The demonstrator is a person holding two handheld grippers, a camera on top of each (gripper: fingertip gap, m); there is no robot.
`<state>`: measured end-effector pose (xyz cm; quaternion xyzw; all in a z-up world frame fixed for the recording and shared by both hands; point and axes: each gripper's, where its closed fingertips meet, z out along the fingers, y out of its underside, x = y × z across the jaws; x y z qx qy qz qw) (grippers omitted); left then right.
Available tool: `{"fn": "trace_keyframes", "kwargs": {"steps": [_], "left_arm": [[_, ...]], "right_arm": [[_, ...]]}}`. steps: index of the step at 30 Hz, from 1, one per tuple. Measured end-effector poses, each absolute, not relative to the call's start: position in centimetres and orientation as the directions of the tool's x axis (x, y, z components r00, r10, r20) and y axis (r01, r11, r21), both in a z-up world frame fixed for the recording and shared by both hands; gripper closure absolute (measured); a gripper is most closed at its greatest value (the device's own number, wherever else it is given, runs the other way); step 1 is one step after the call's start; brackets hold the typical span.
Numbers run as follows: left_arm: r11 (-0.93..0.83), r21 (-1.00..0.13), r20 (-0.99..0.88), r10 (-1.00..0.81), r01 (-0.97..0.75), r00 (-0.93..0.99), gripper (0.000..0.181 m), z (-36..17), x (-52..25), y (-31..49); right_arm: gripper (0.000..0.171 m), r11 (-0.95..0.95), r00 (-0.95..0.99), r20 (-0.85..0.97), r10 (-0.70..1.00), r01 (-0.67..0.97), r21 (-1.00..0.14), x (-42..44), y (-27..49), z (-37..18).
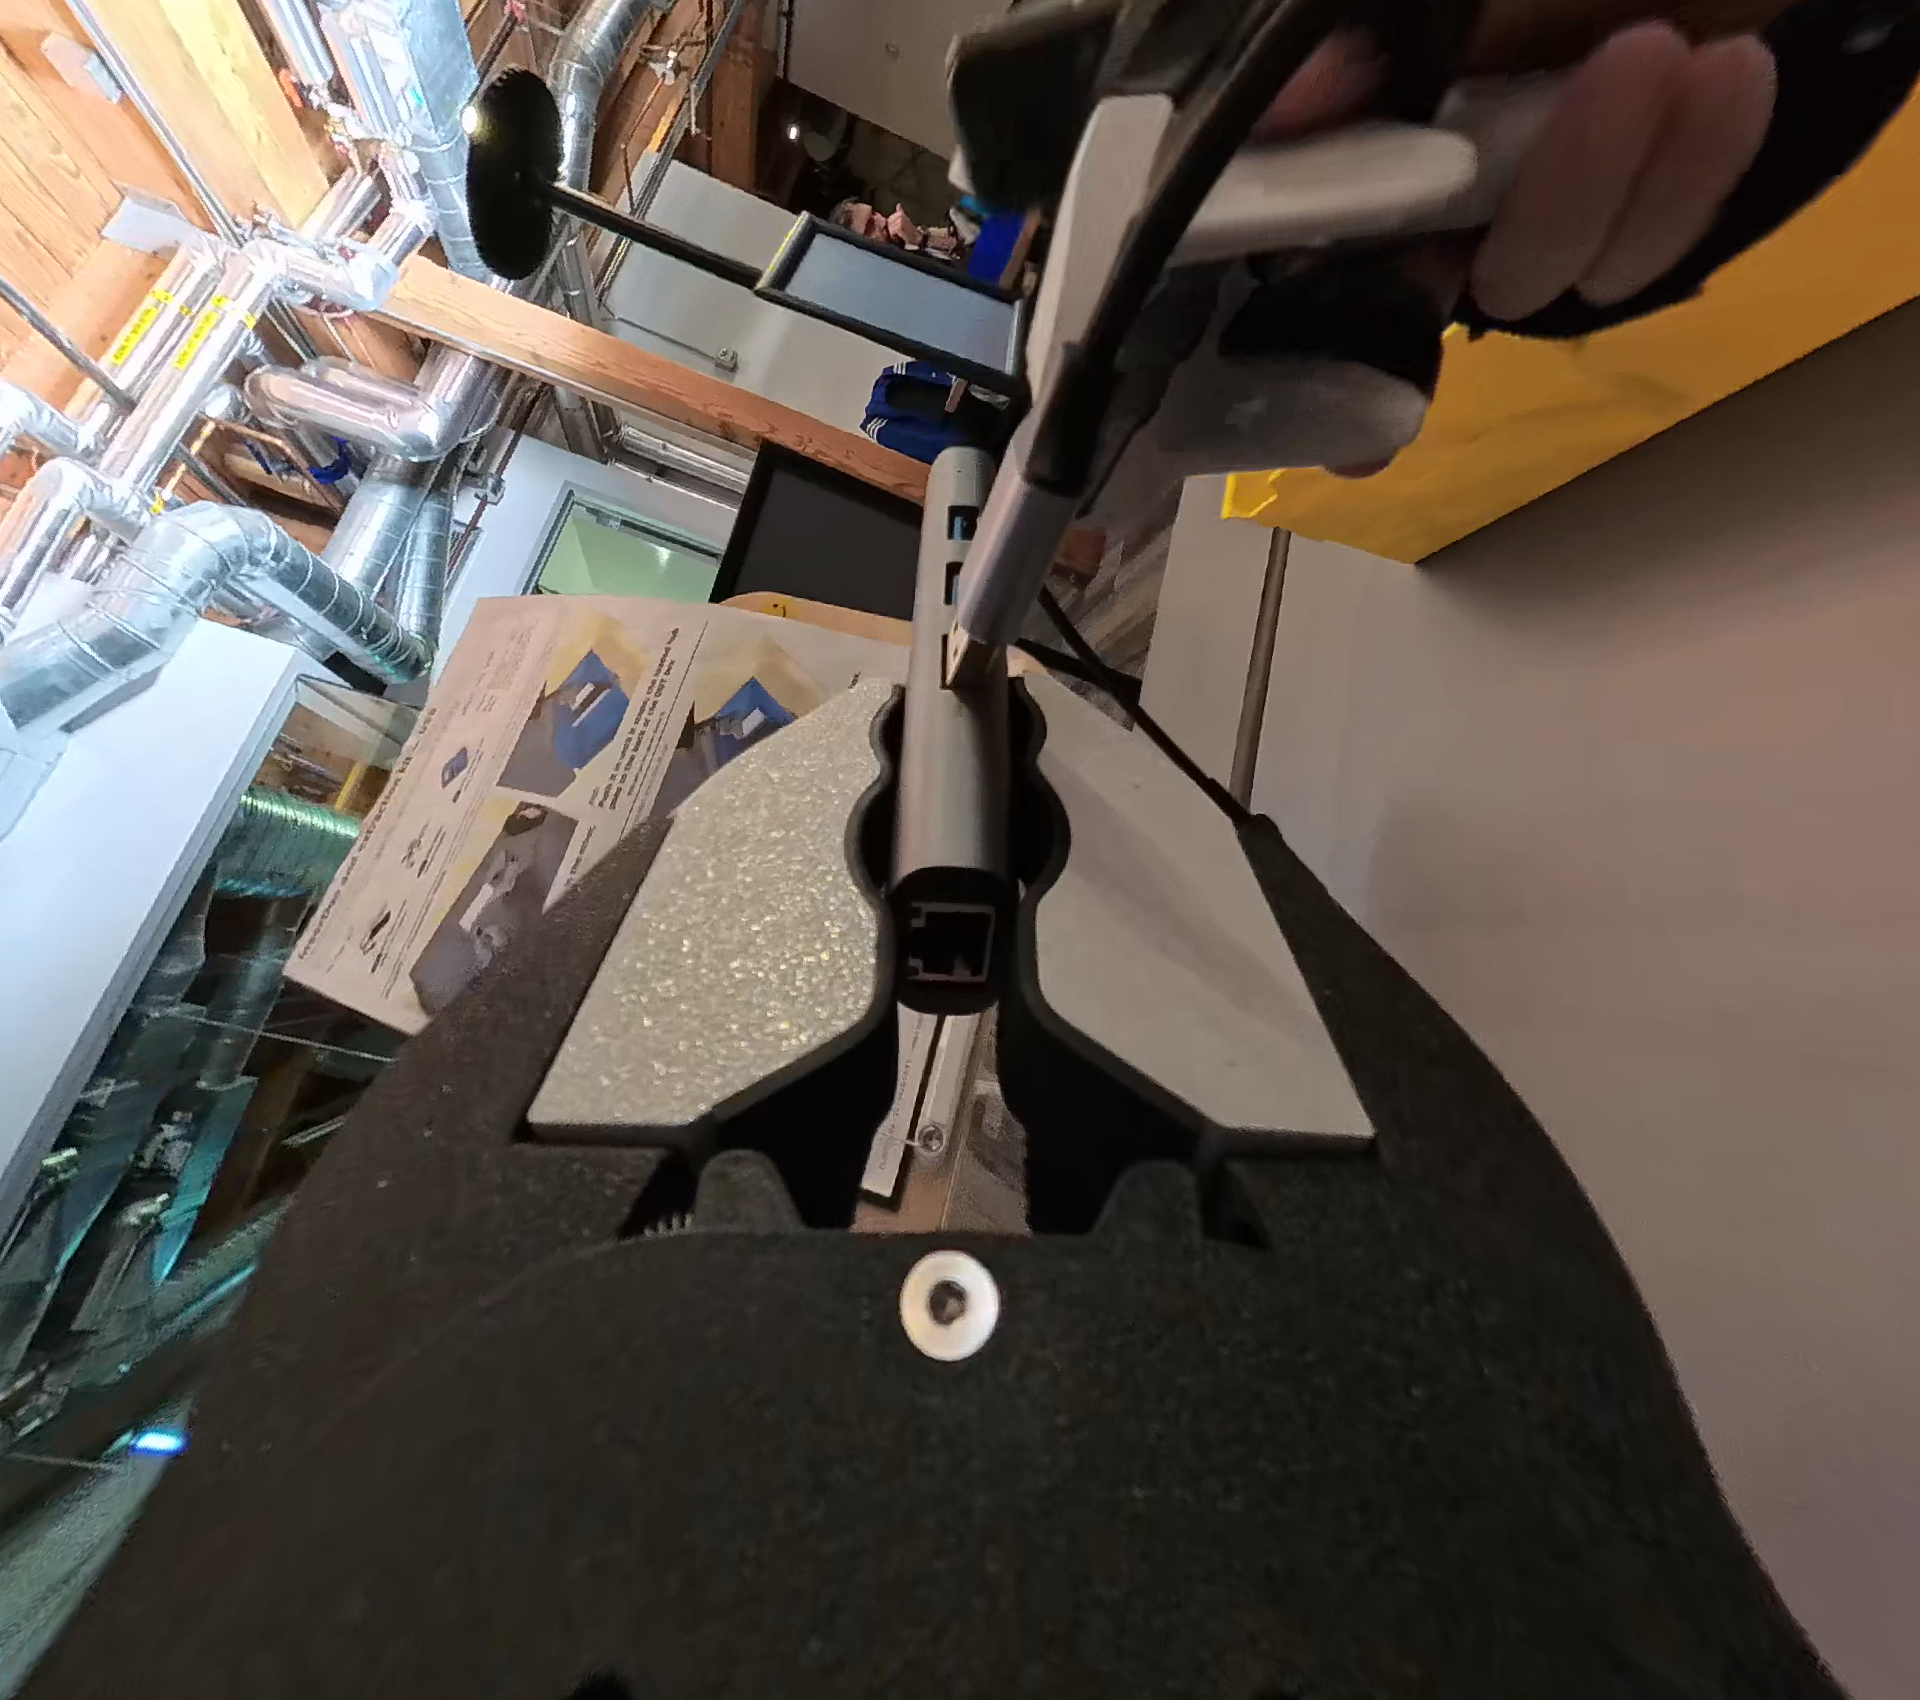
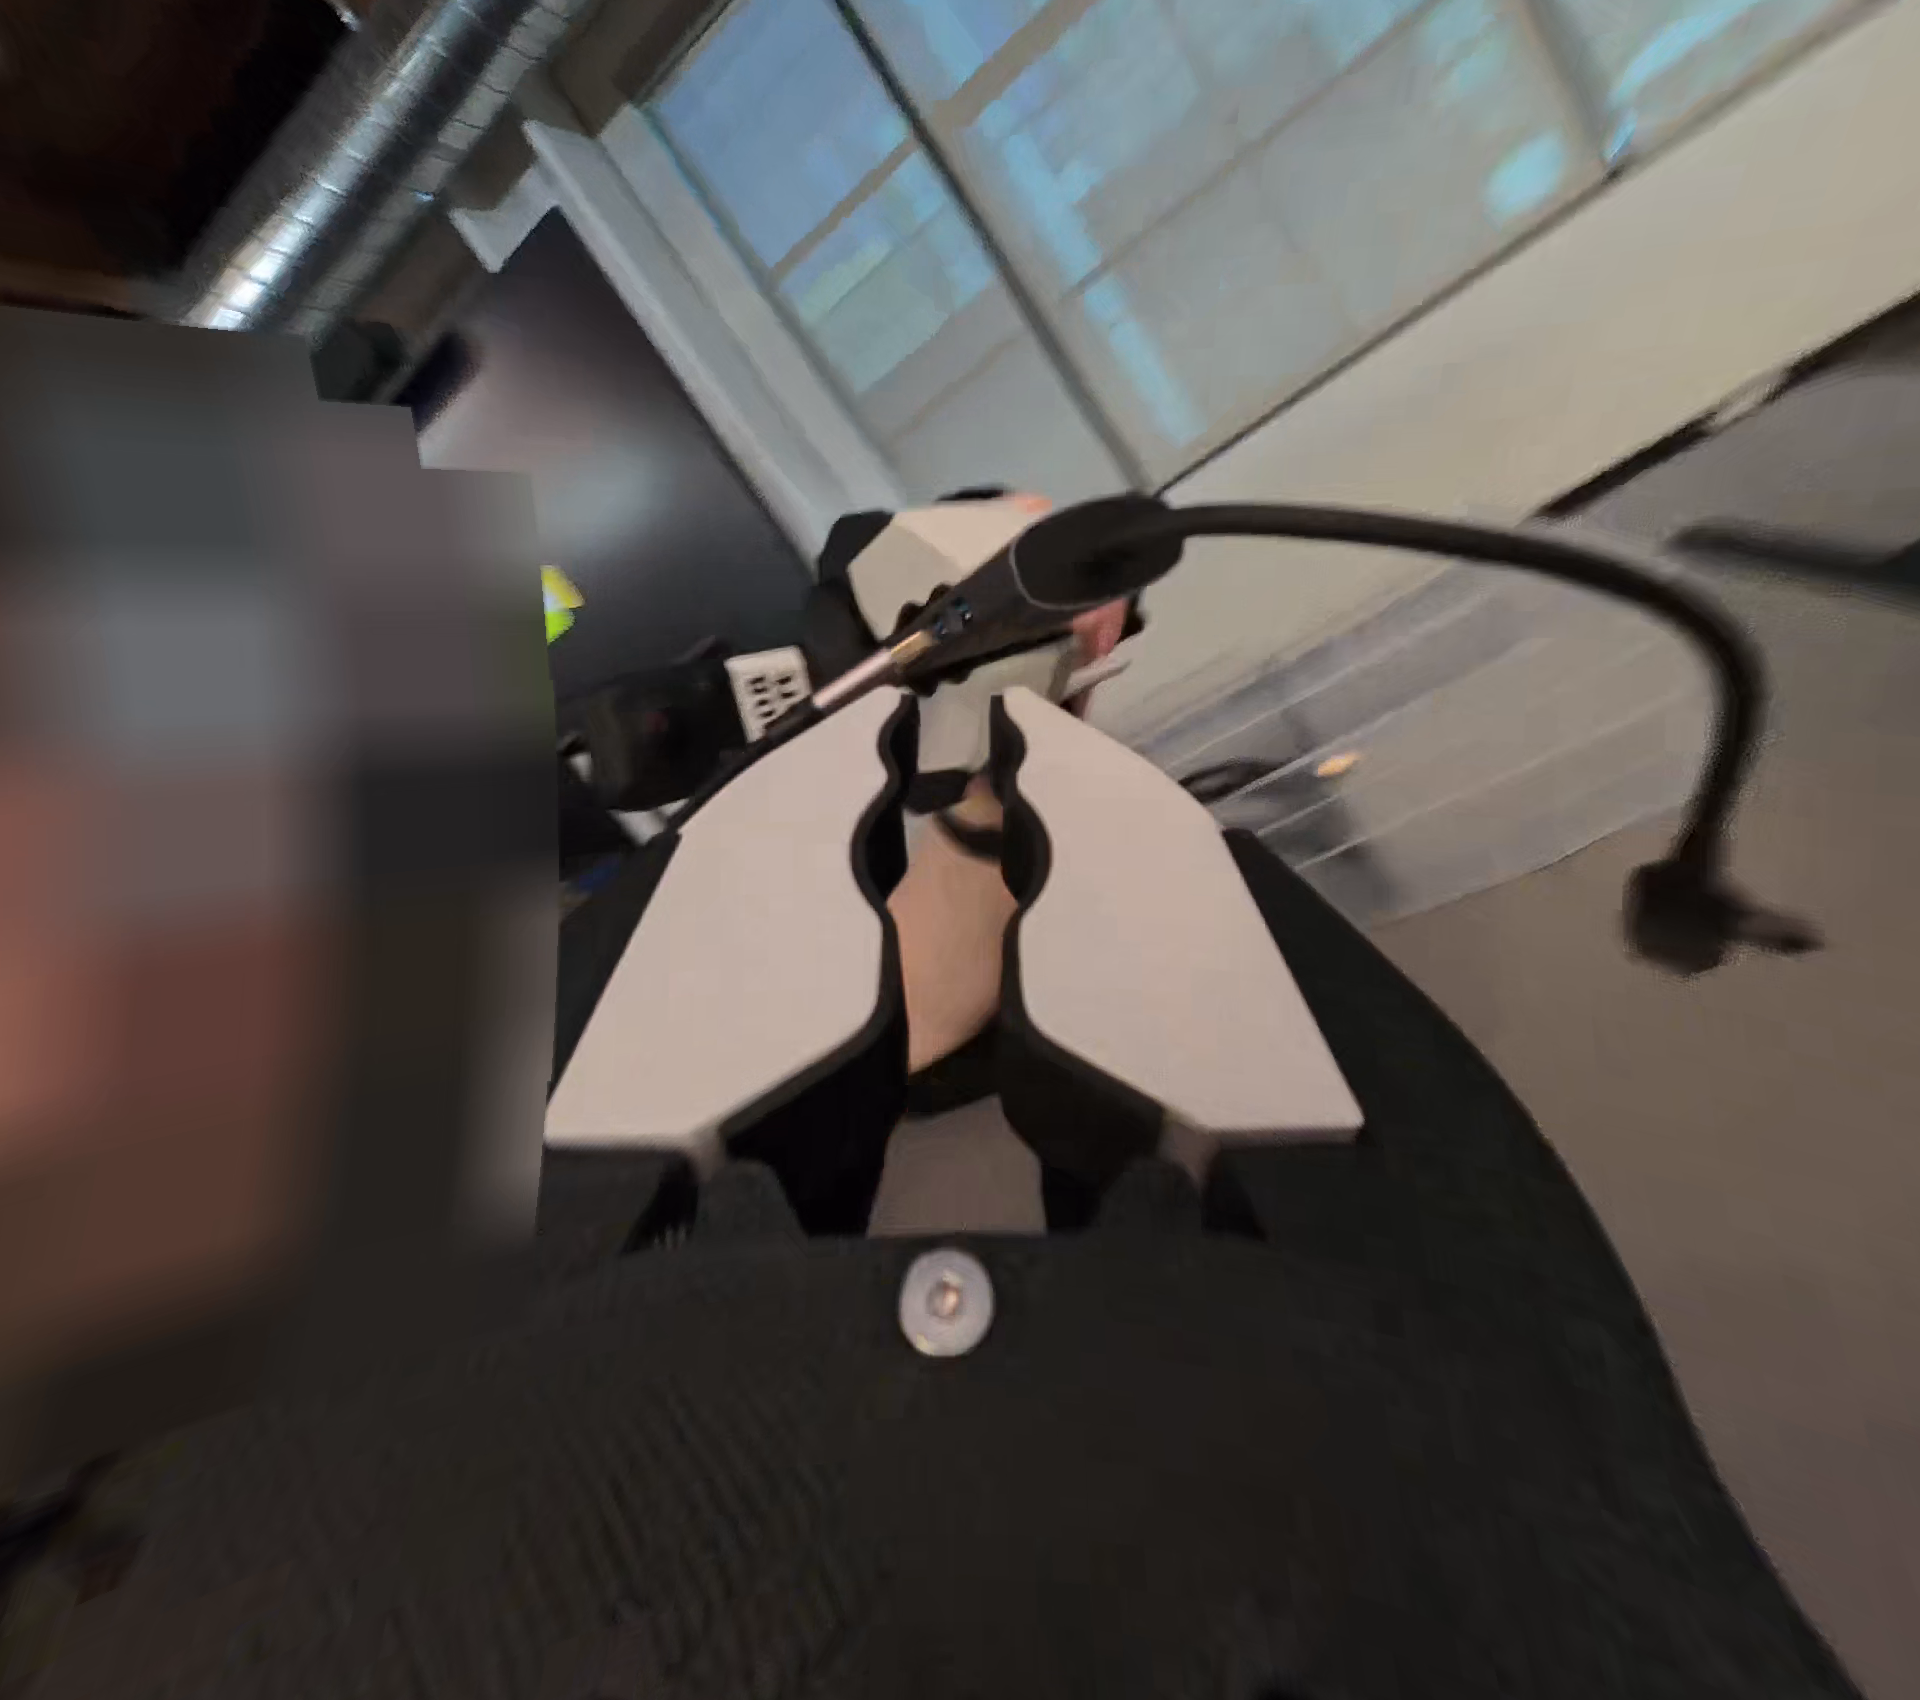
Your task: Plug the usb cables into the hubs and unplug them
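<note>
left gripper (image 1: 951, 777) fingers (image 1: 748, 902) clamp the hub (image 1: 940, 777), usb plug (image 1: 971, 653) touching.

A slim dark-grey hub (image 1: 940, 777) stands lengthwise between the pads of the left gripper (image 1: 951, 715), its square end socket facing the camera and a row of blue ports along its upper side. A silver USB plug (image 1: 1003, 570) on a black cable (image 1: 1236, 123) angles down onto the port nearest the pads, its metal tip at the opening, not fully seated.
</note>
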<state>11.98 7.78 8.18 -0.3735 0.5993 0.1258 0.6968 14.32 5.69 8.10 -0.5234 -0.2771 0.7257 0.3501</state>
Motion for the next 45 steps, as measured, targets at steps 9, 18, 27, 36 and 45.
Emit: {"fn": "trace_keyframes", "kwargs": {"steps": [9,18,27,36,45], "left_arm": [[0.622,-0.424,-0.906,-0.283,-0.658,0.315,0.165,8.7,10.5,9.4],[0.588,-0.502,-0.865,-0.322,-0.635,0.385,0.165,9.5,9.9,9.7],[0.537,-0.536,-0.844,-0.328,-0.651,0.424,0.165,9.1,9.8,10.6],[0.514,-0.536,-0.844,-0.330,-0.670,0.423,0.165,8.3,10.5,10.9],[0.489,-0.497,-0.867,-0.301,-0.716,0.396,0.165,7.8,11.3,10.8]], "right_arm": [[0.154,-0.010,0.236,-0.101,0.967,-0.359,-0.933,13.9,6.5,7.7],[0.127,0.098,0.302,-0.024,0.953,-0.384,-0.918,12.4,5.7,7.3],[0.122,0.314,0.435,0.124,0.892,-0.399,-0.861,12.7,3.9,8.8],[0.122,0.401,0.623,0.157,0.766,-0.273,-0.875,13.3,4.9,9.4],[0.128,0.415,0.663,0.193,0.723,-0.193,-0.889,13.4,5.2,9.8]]}}
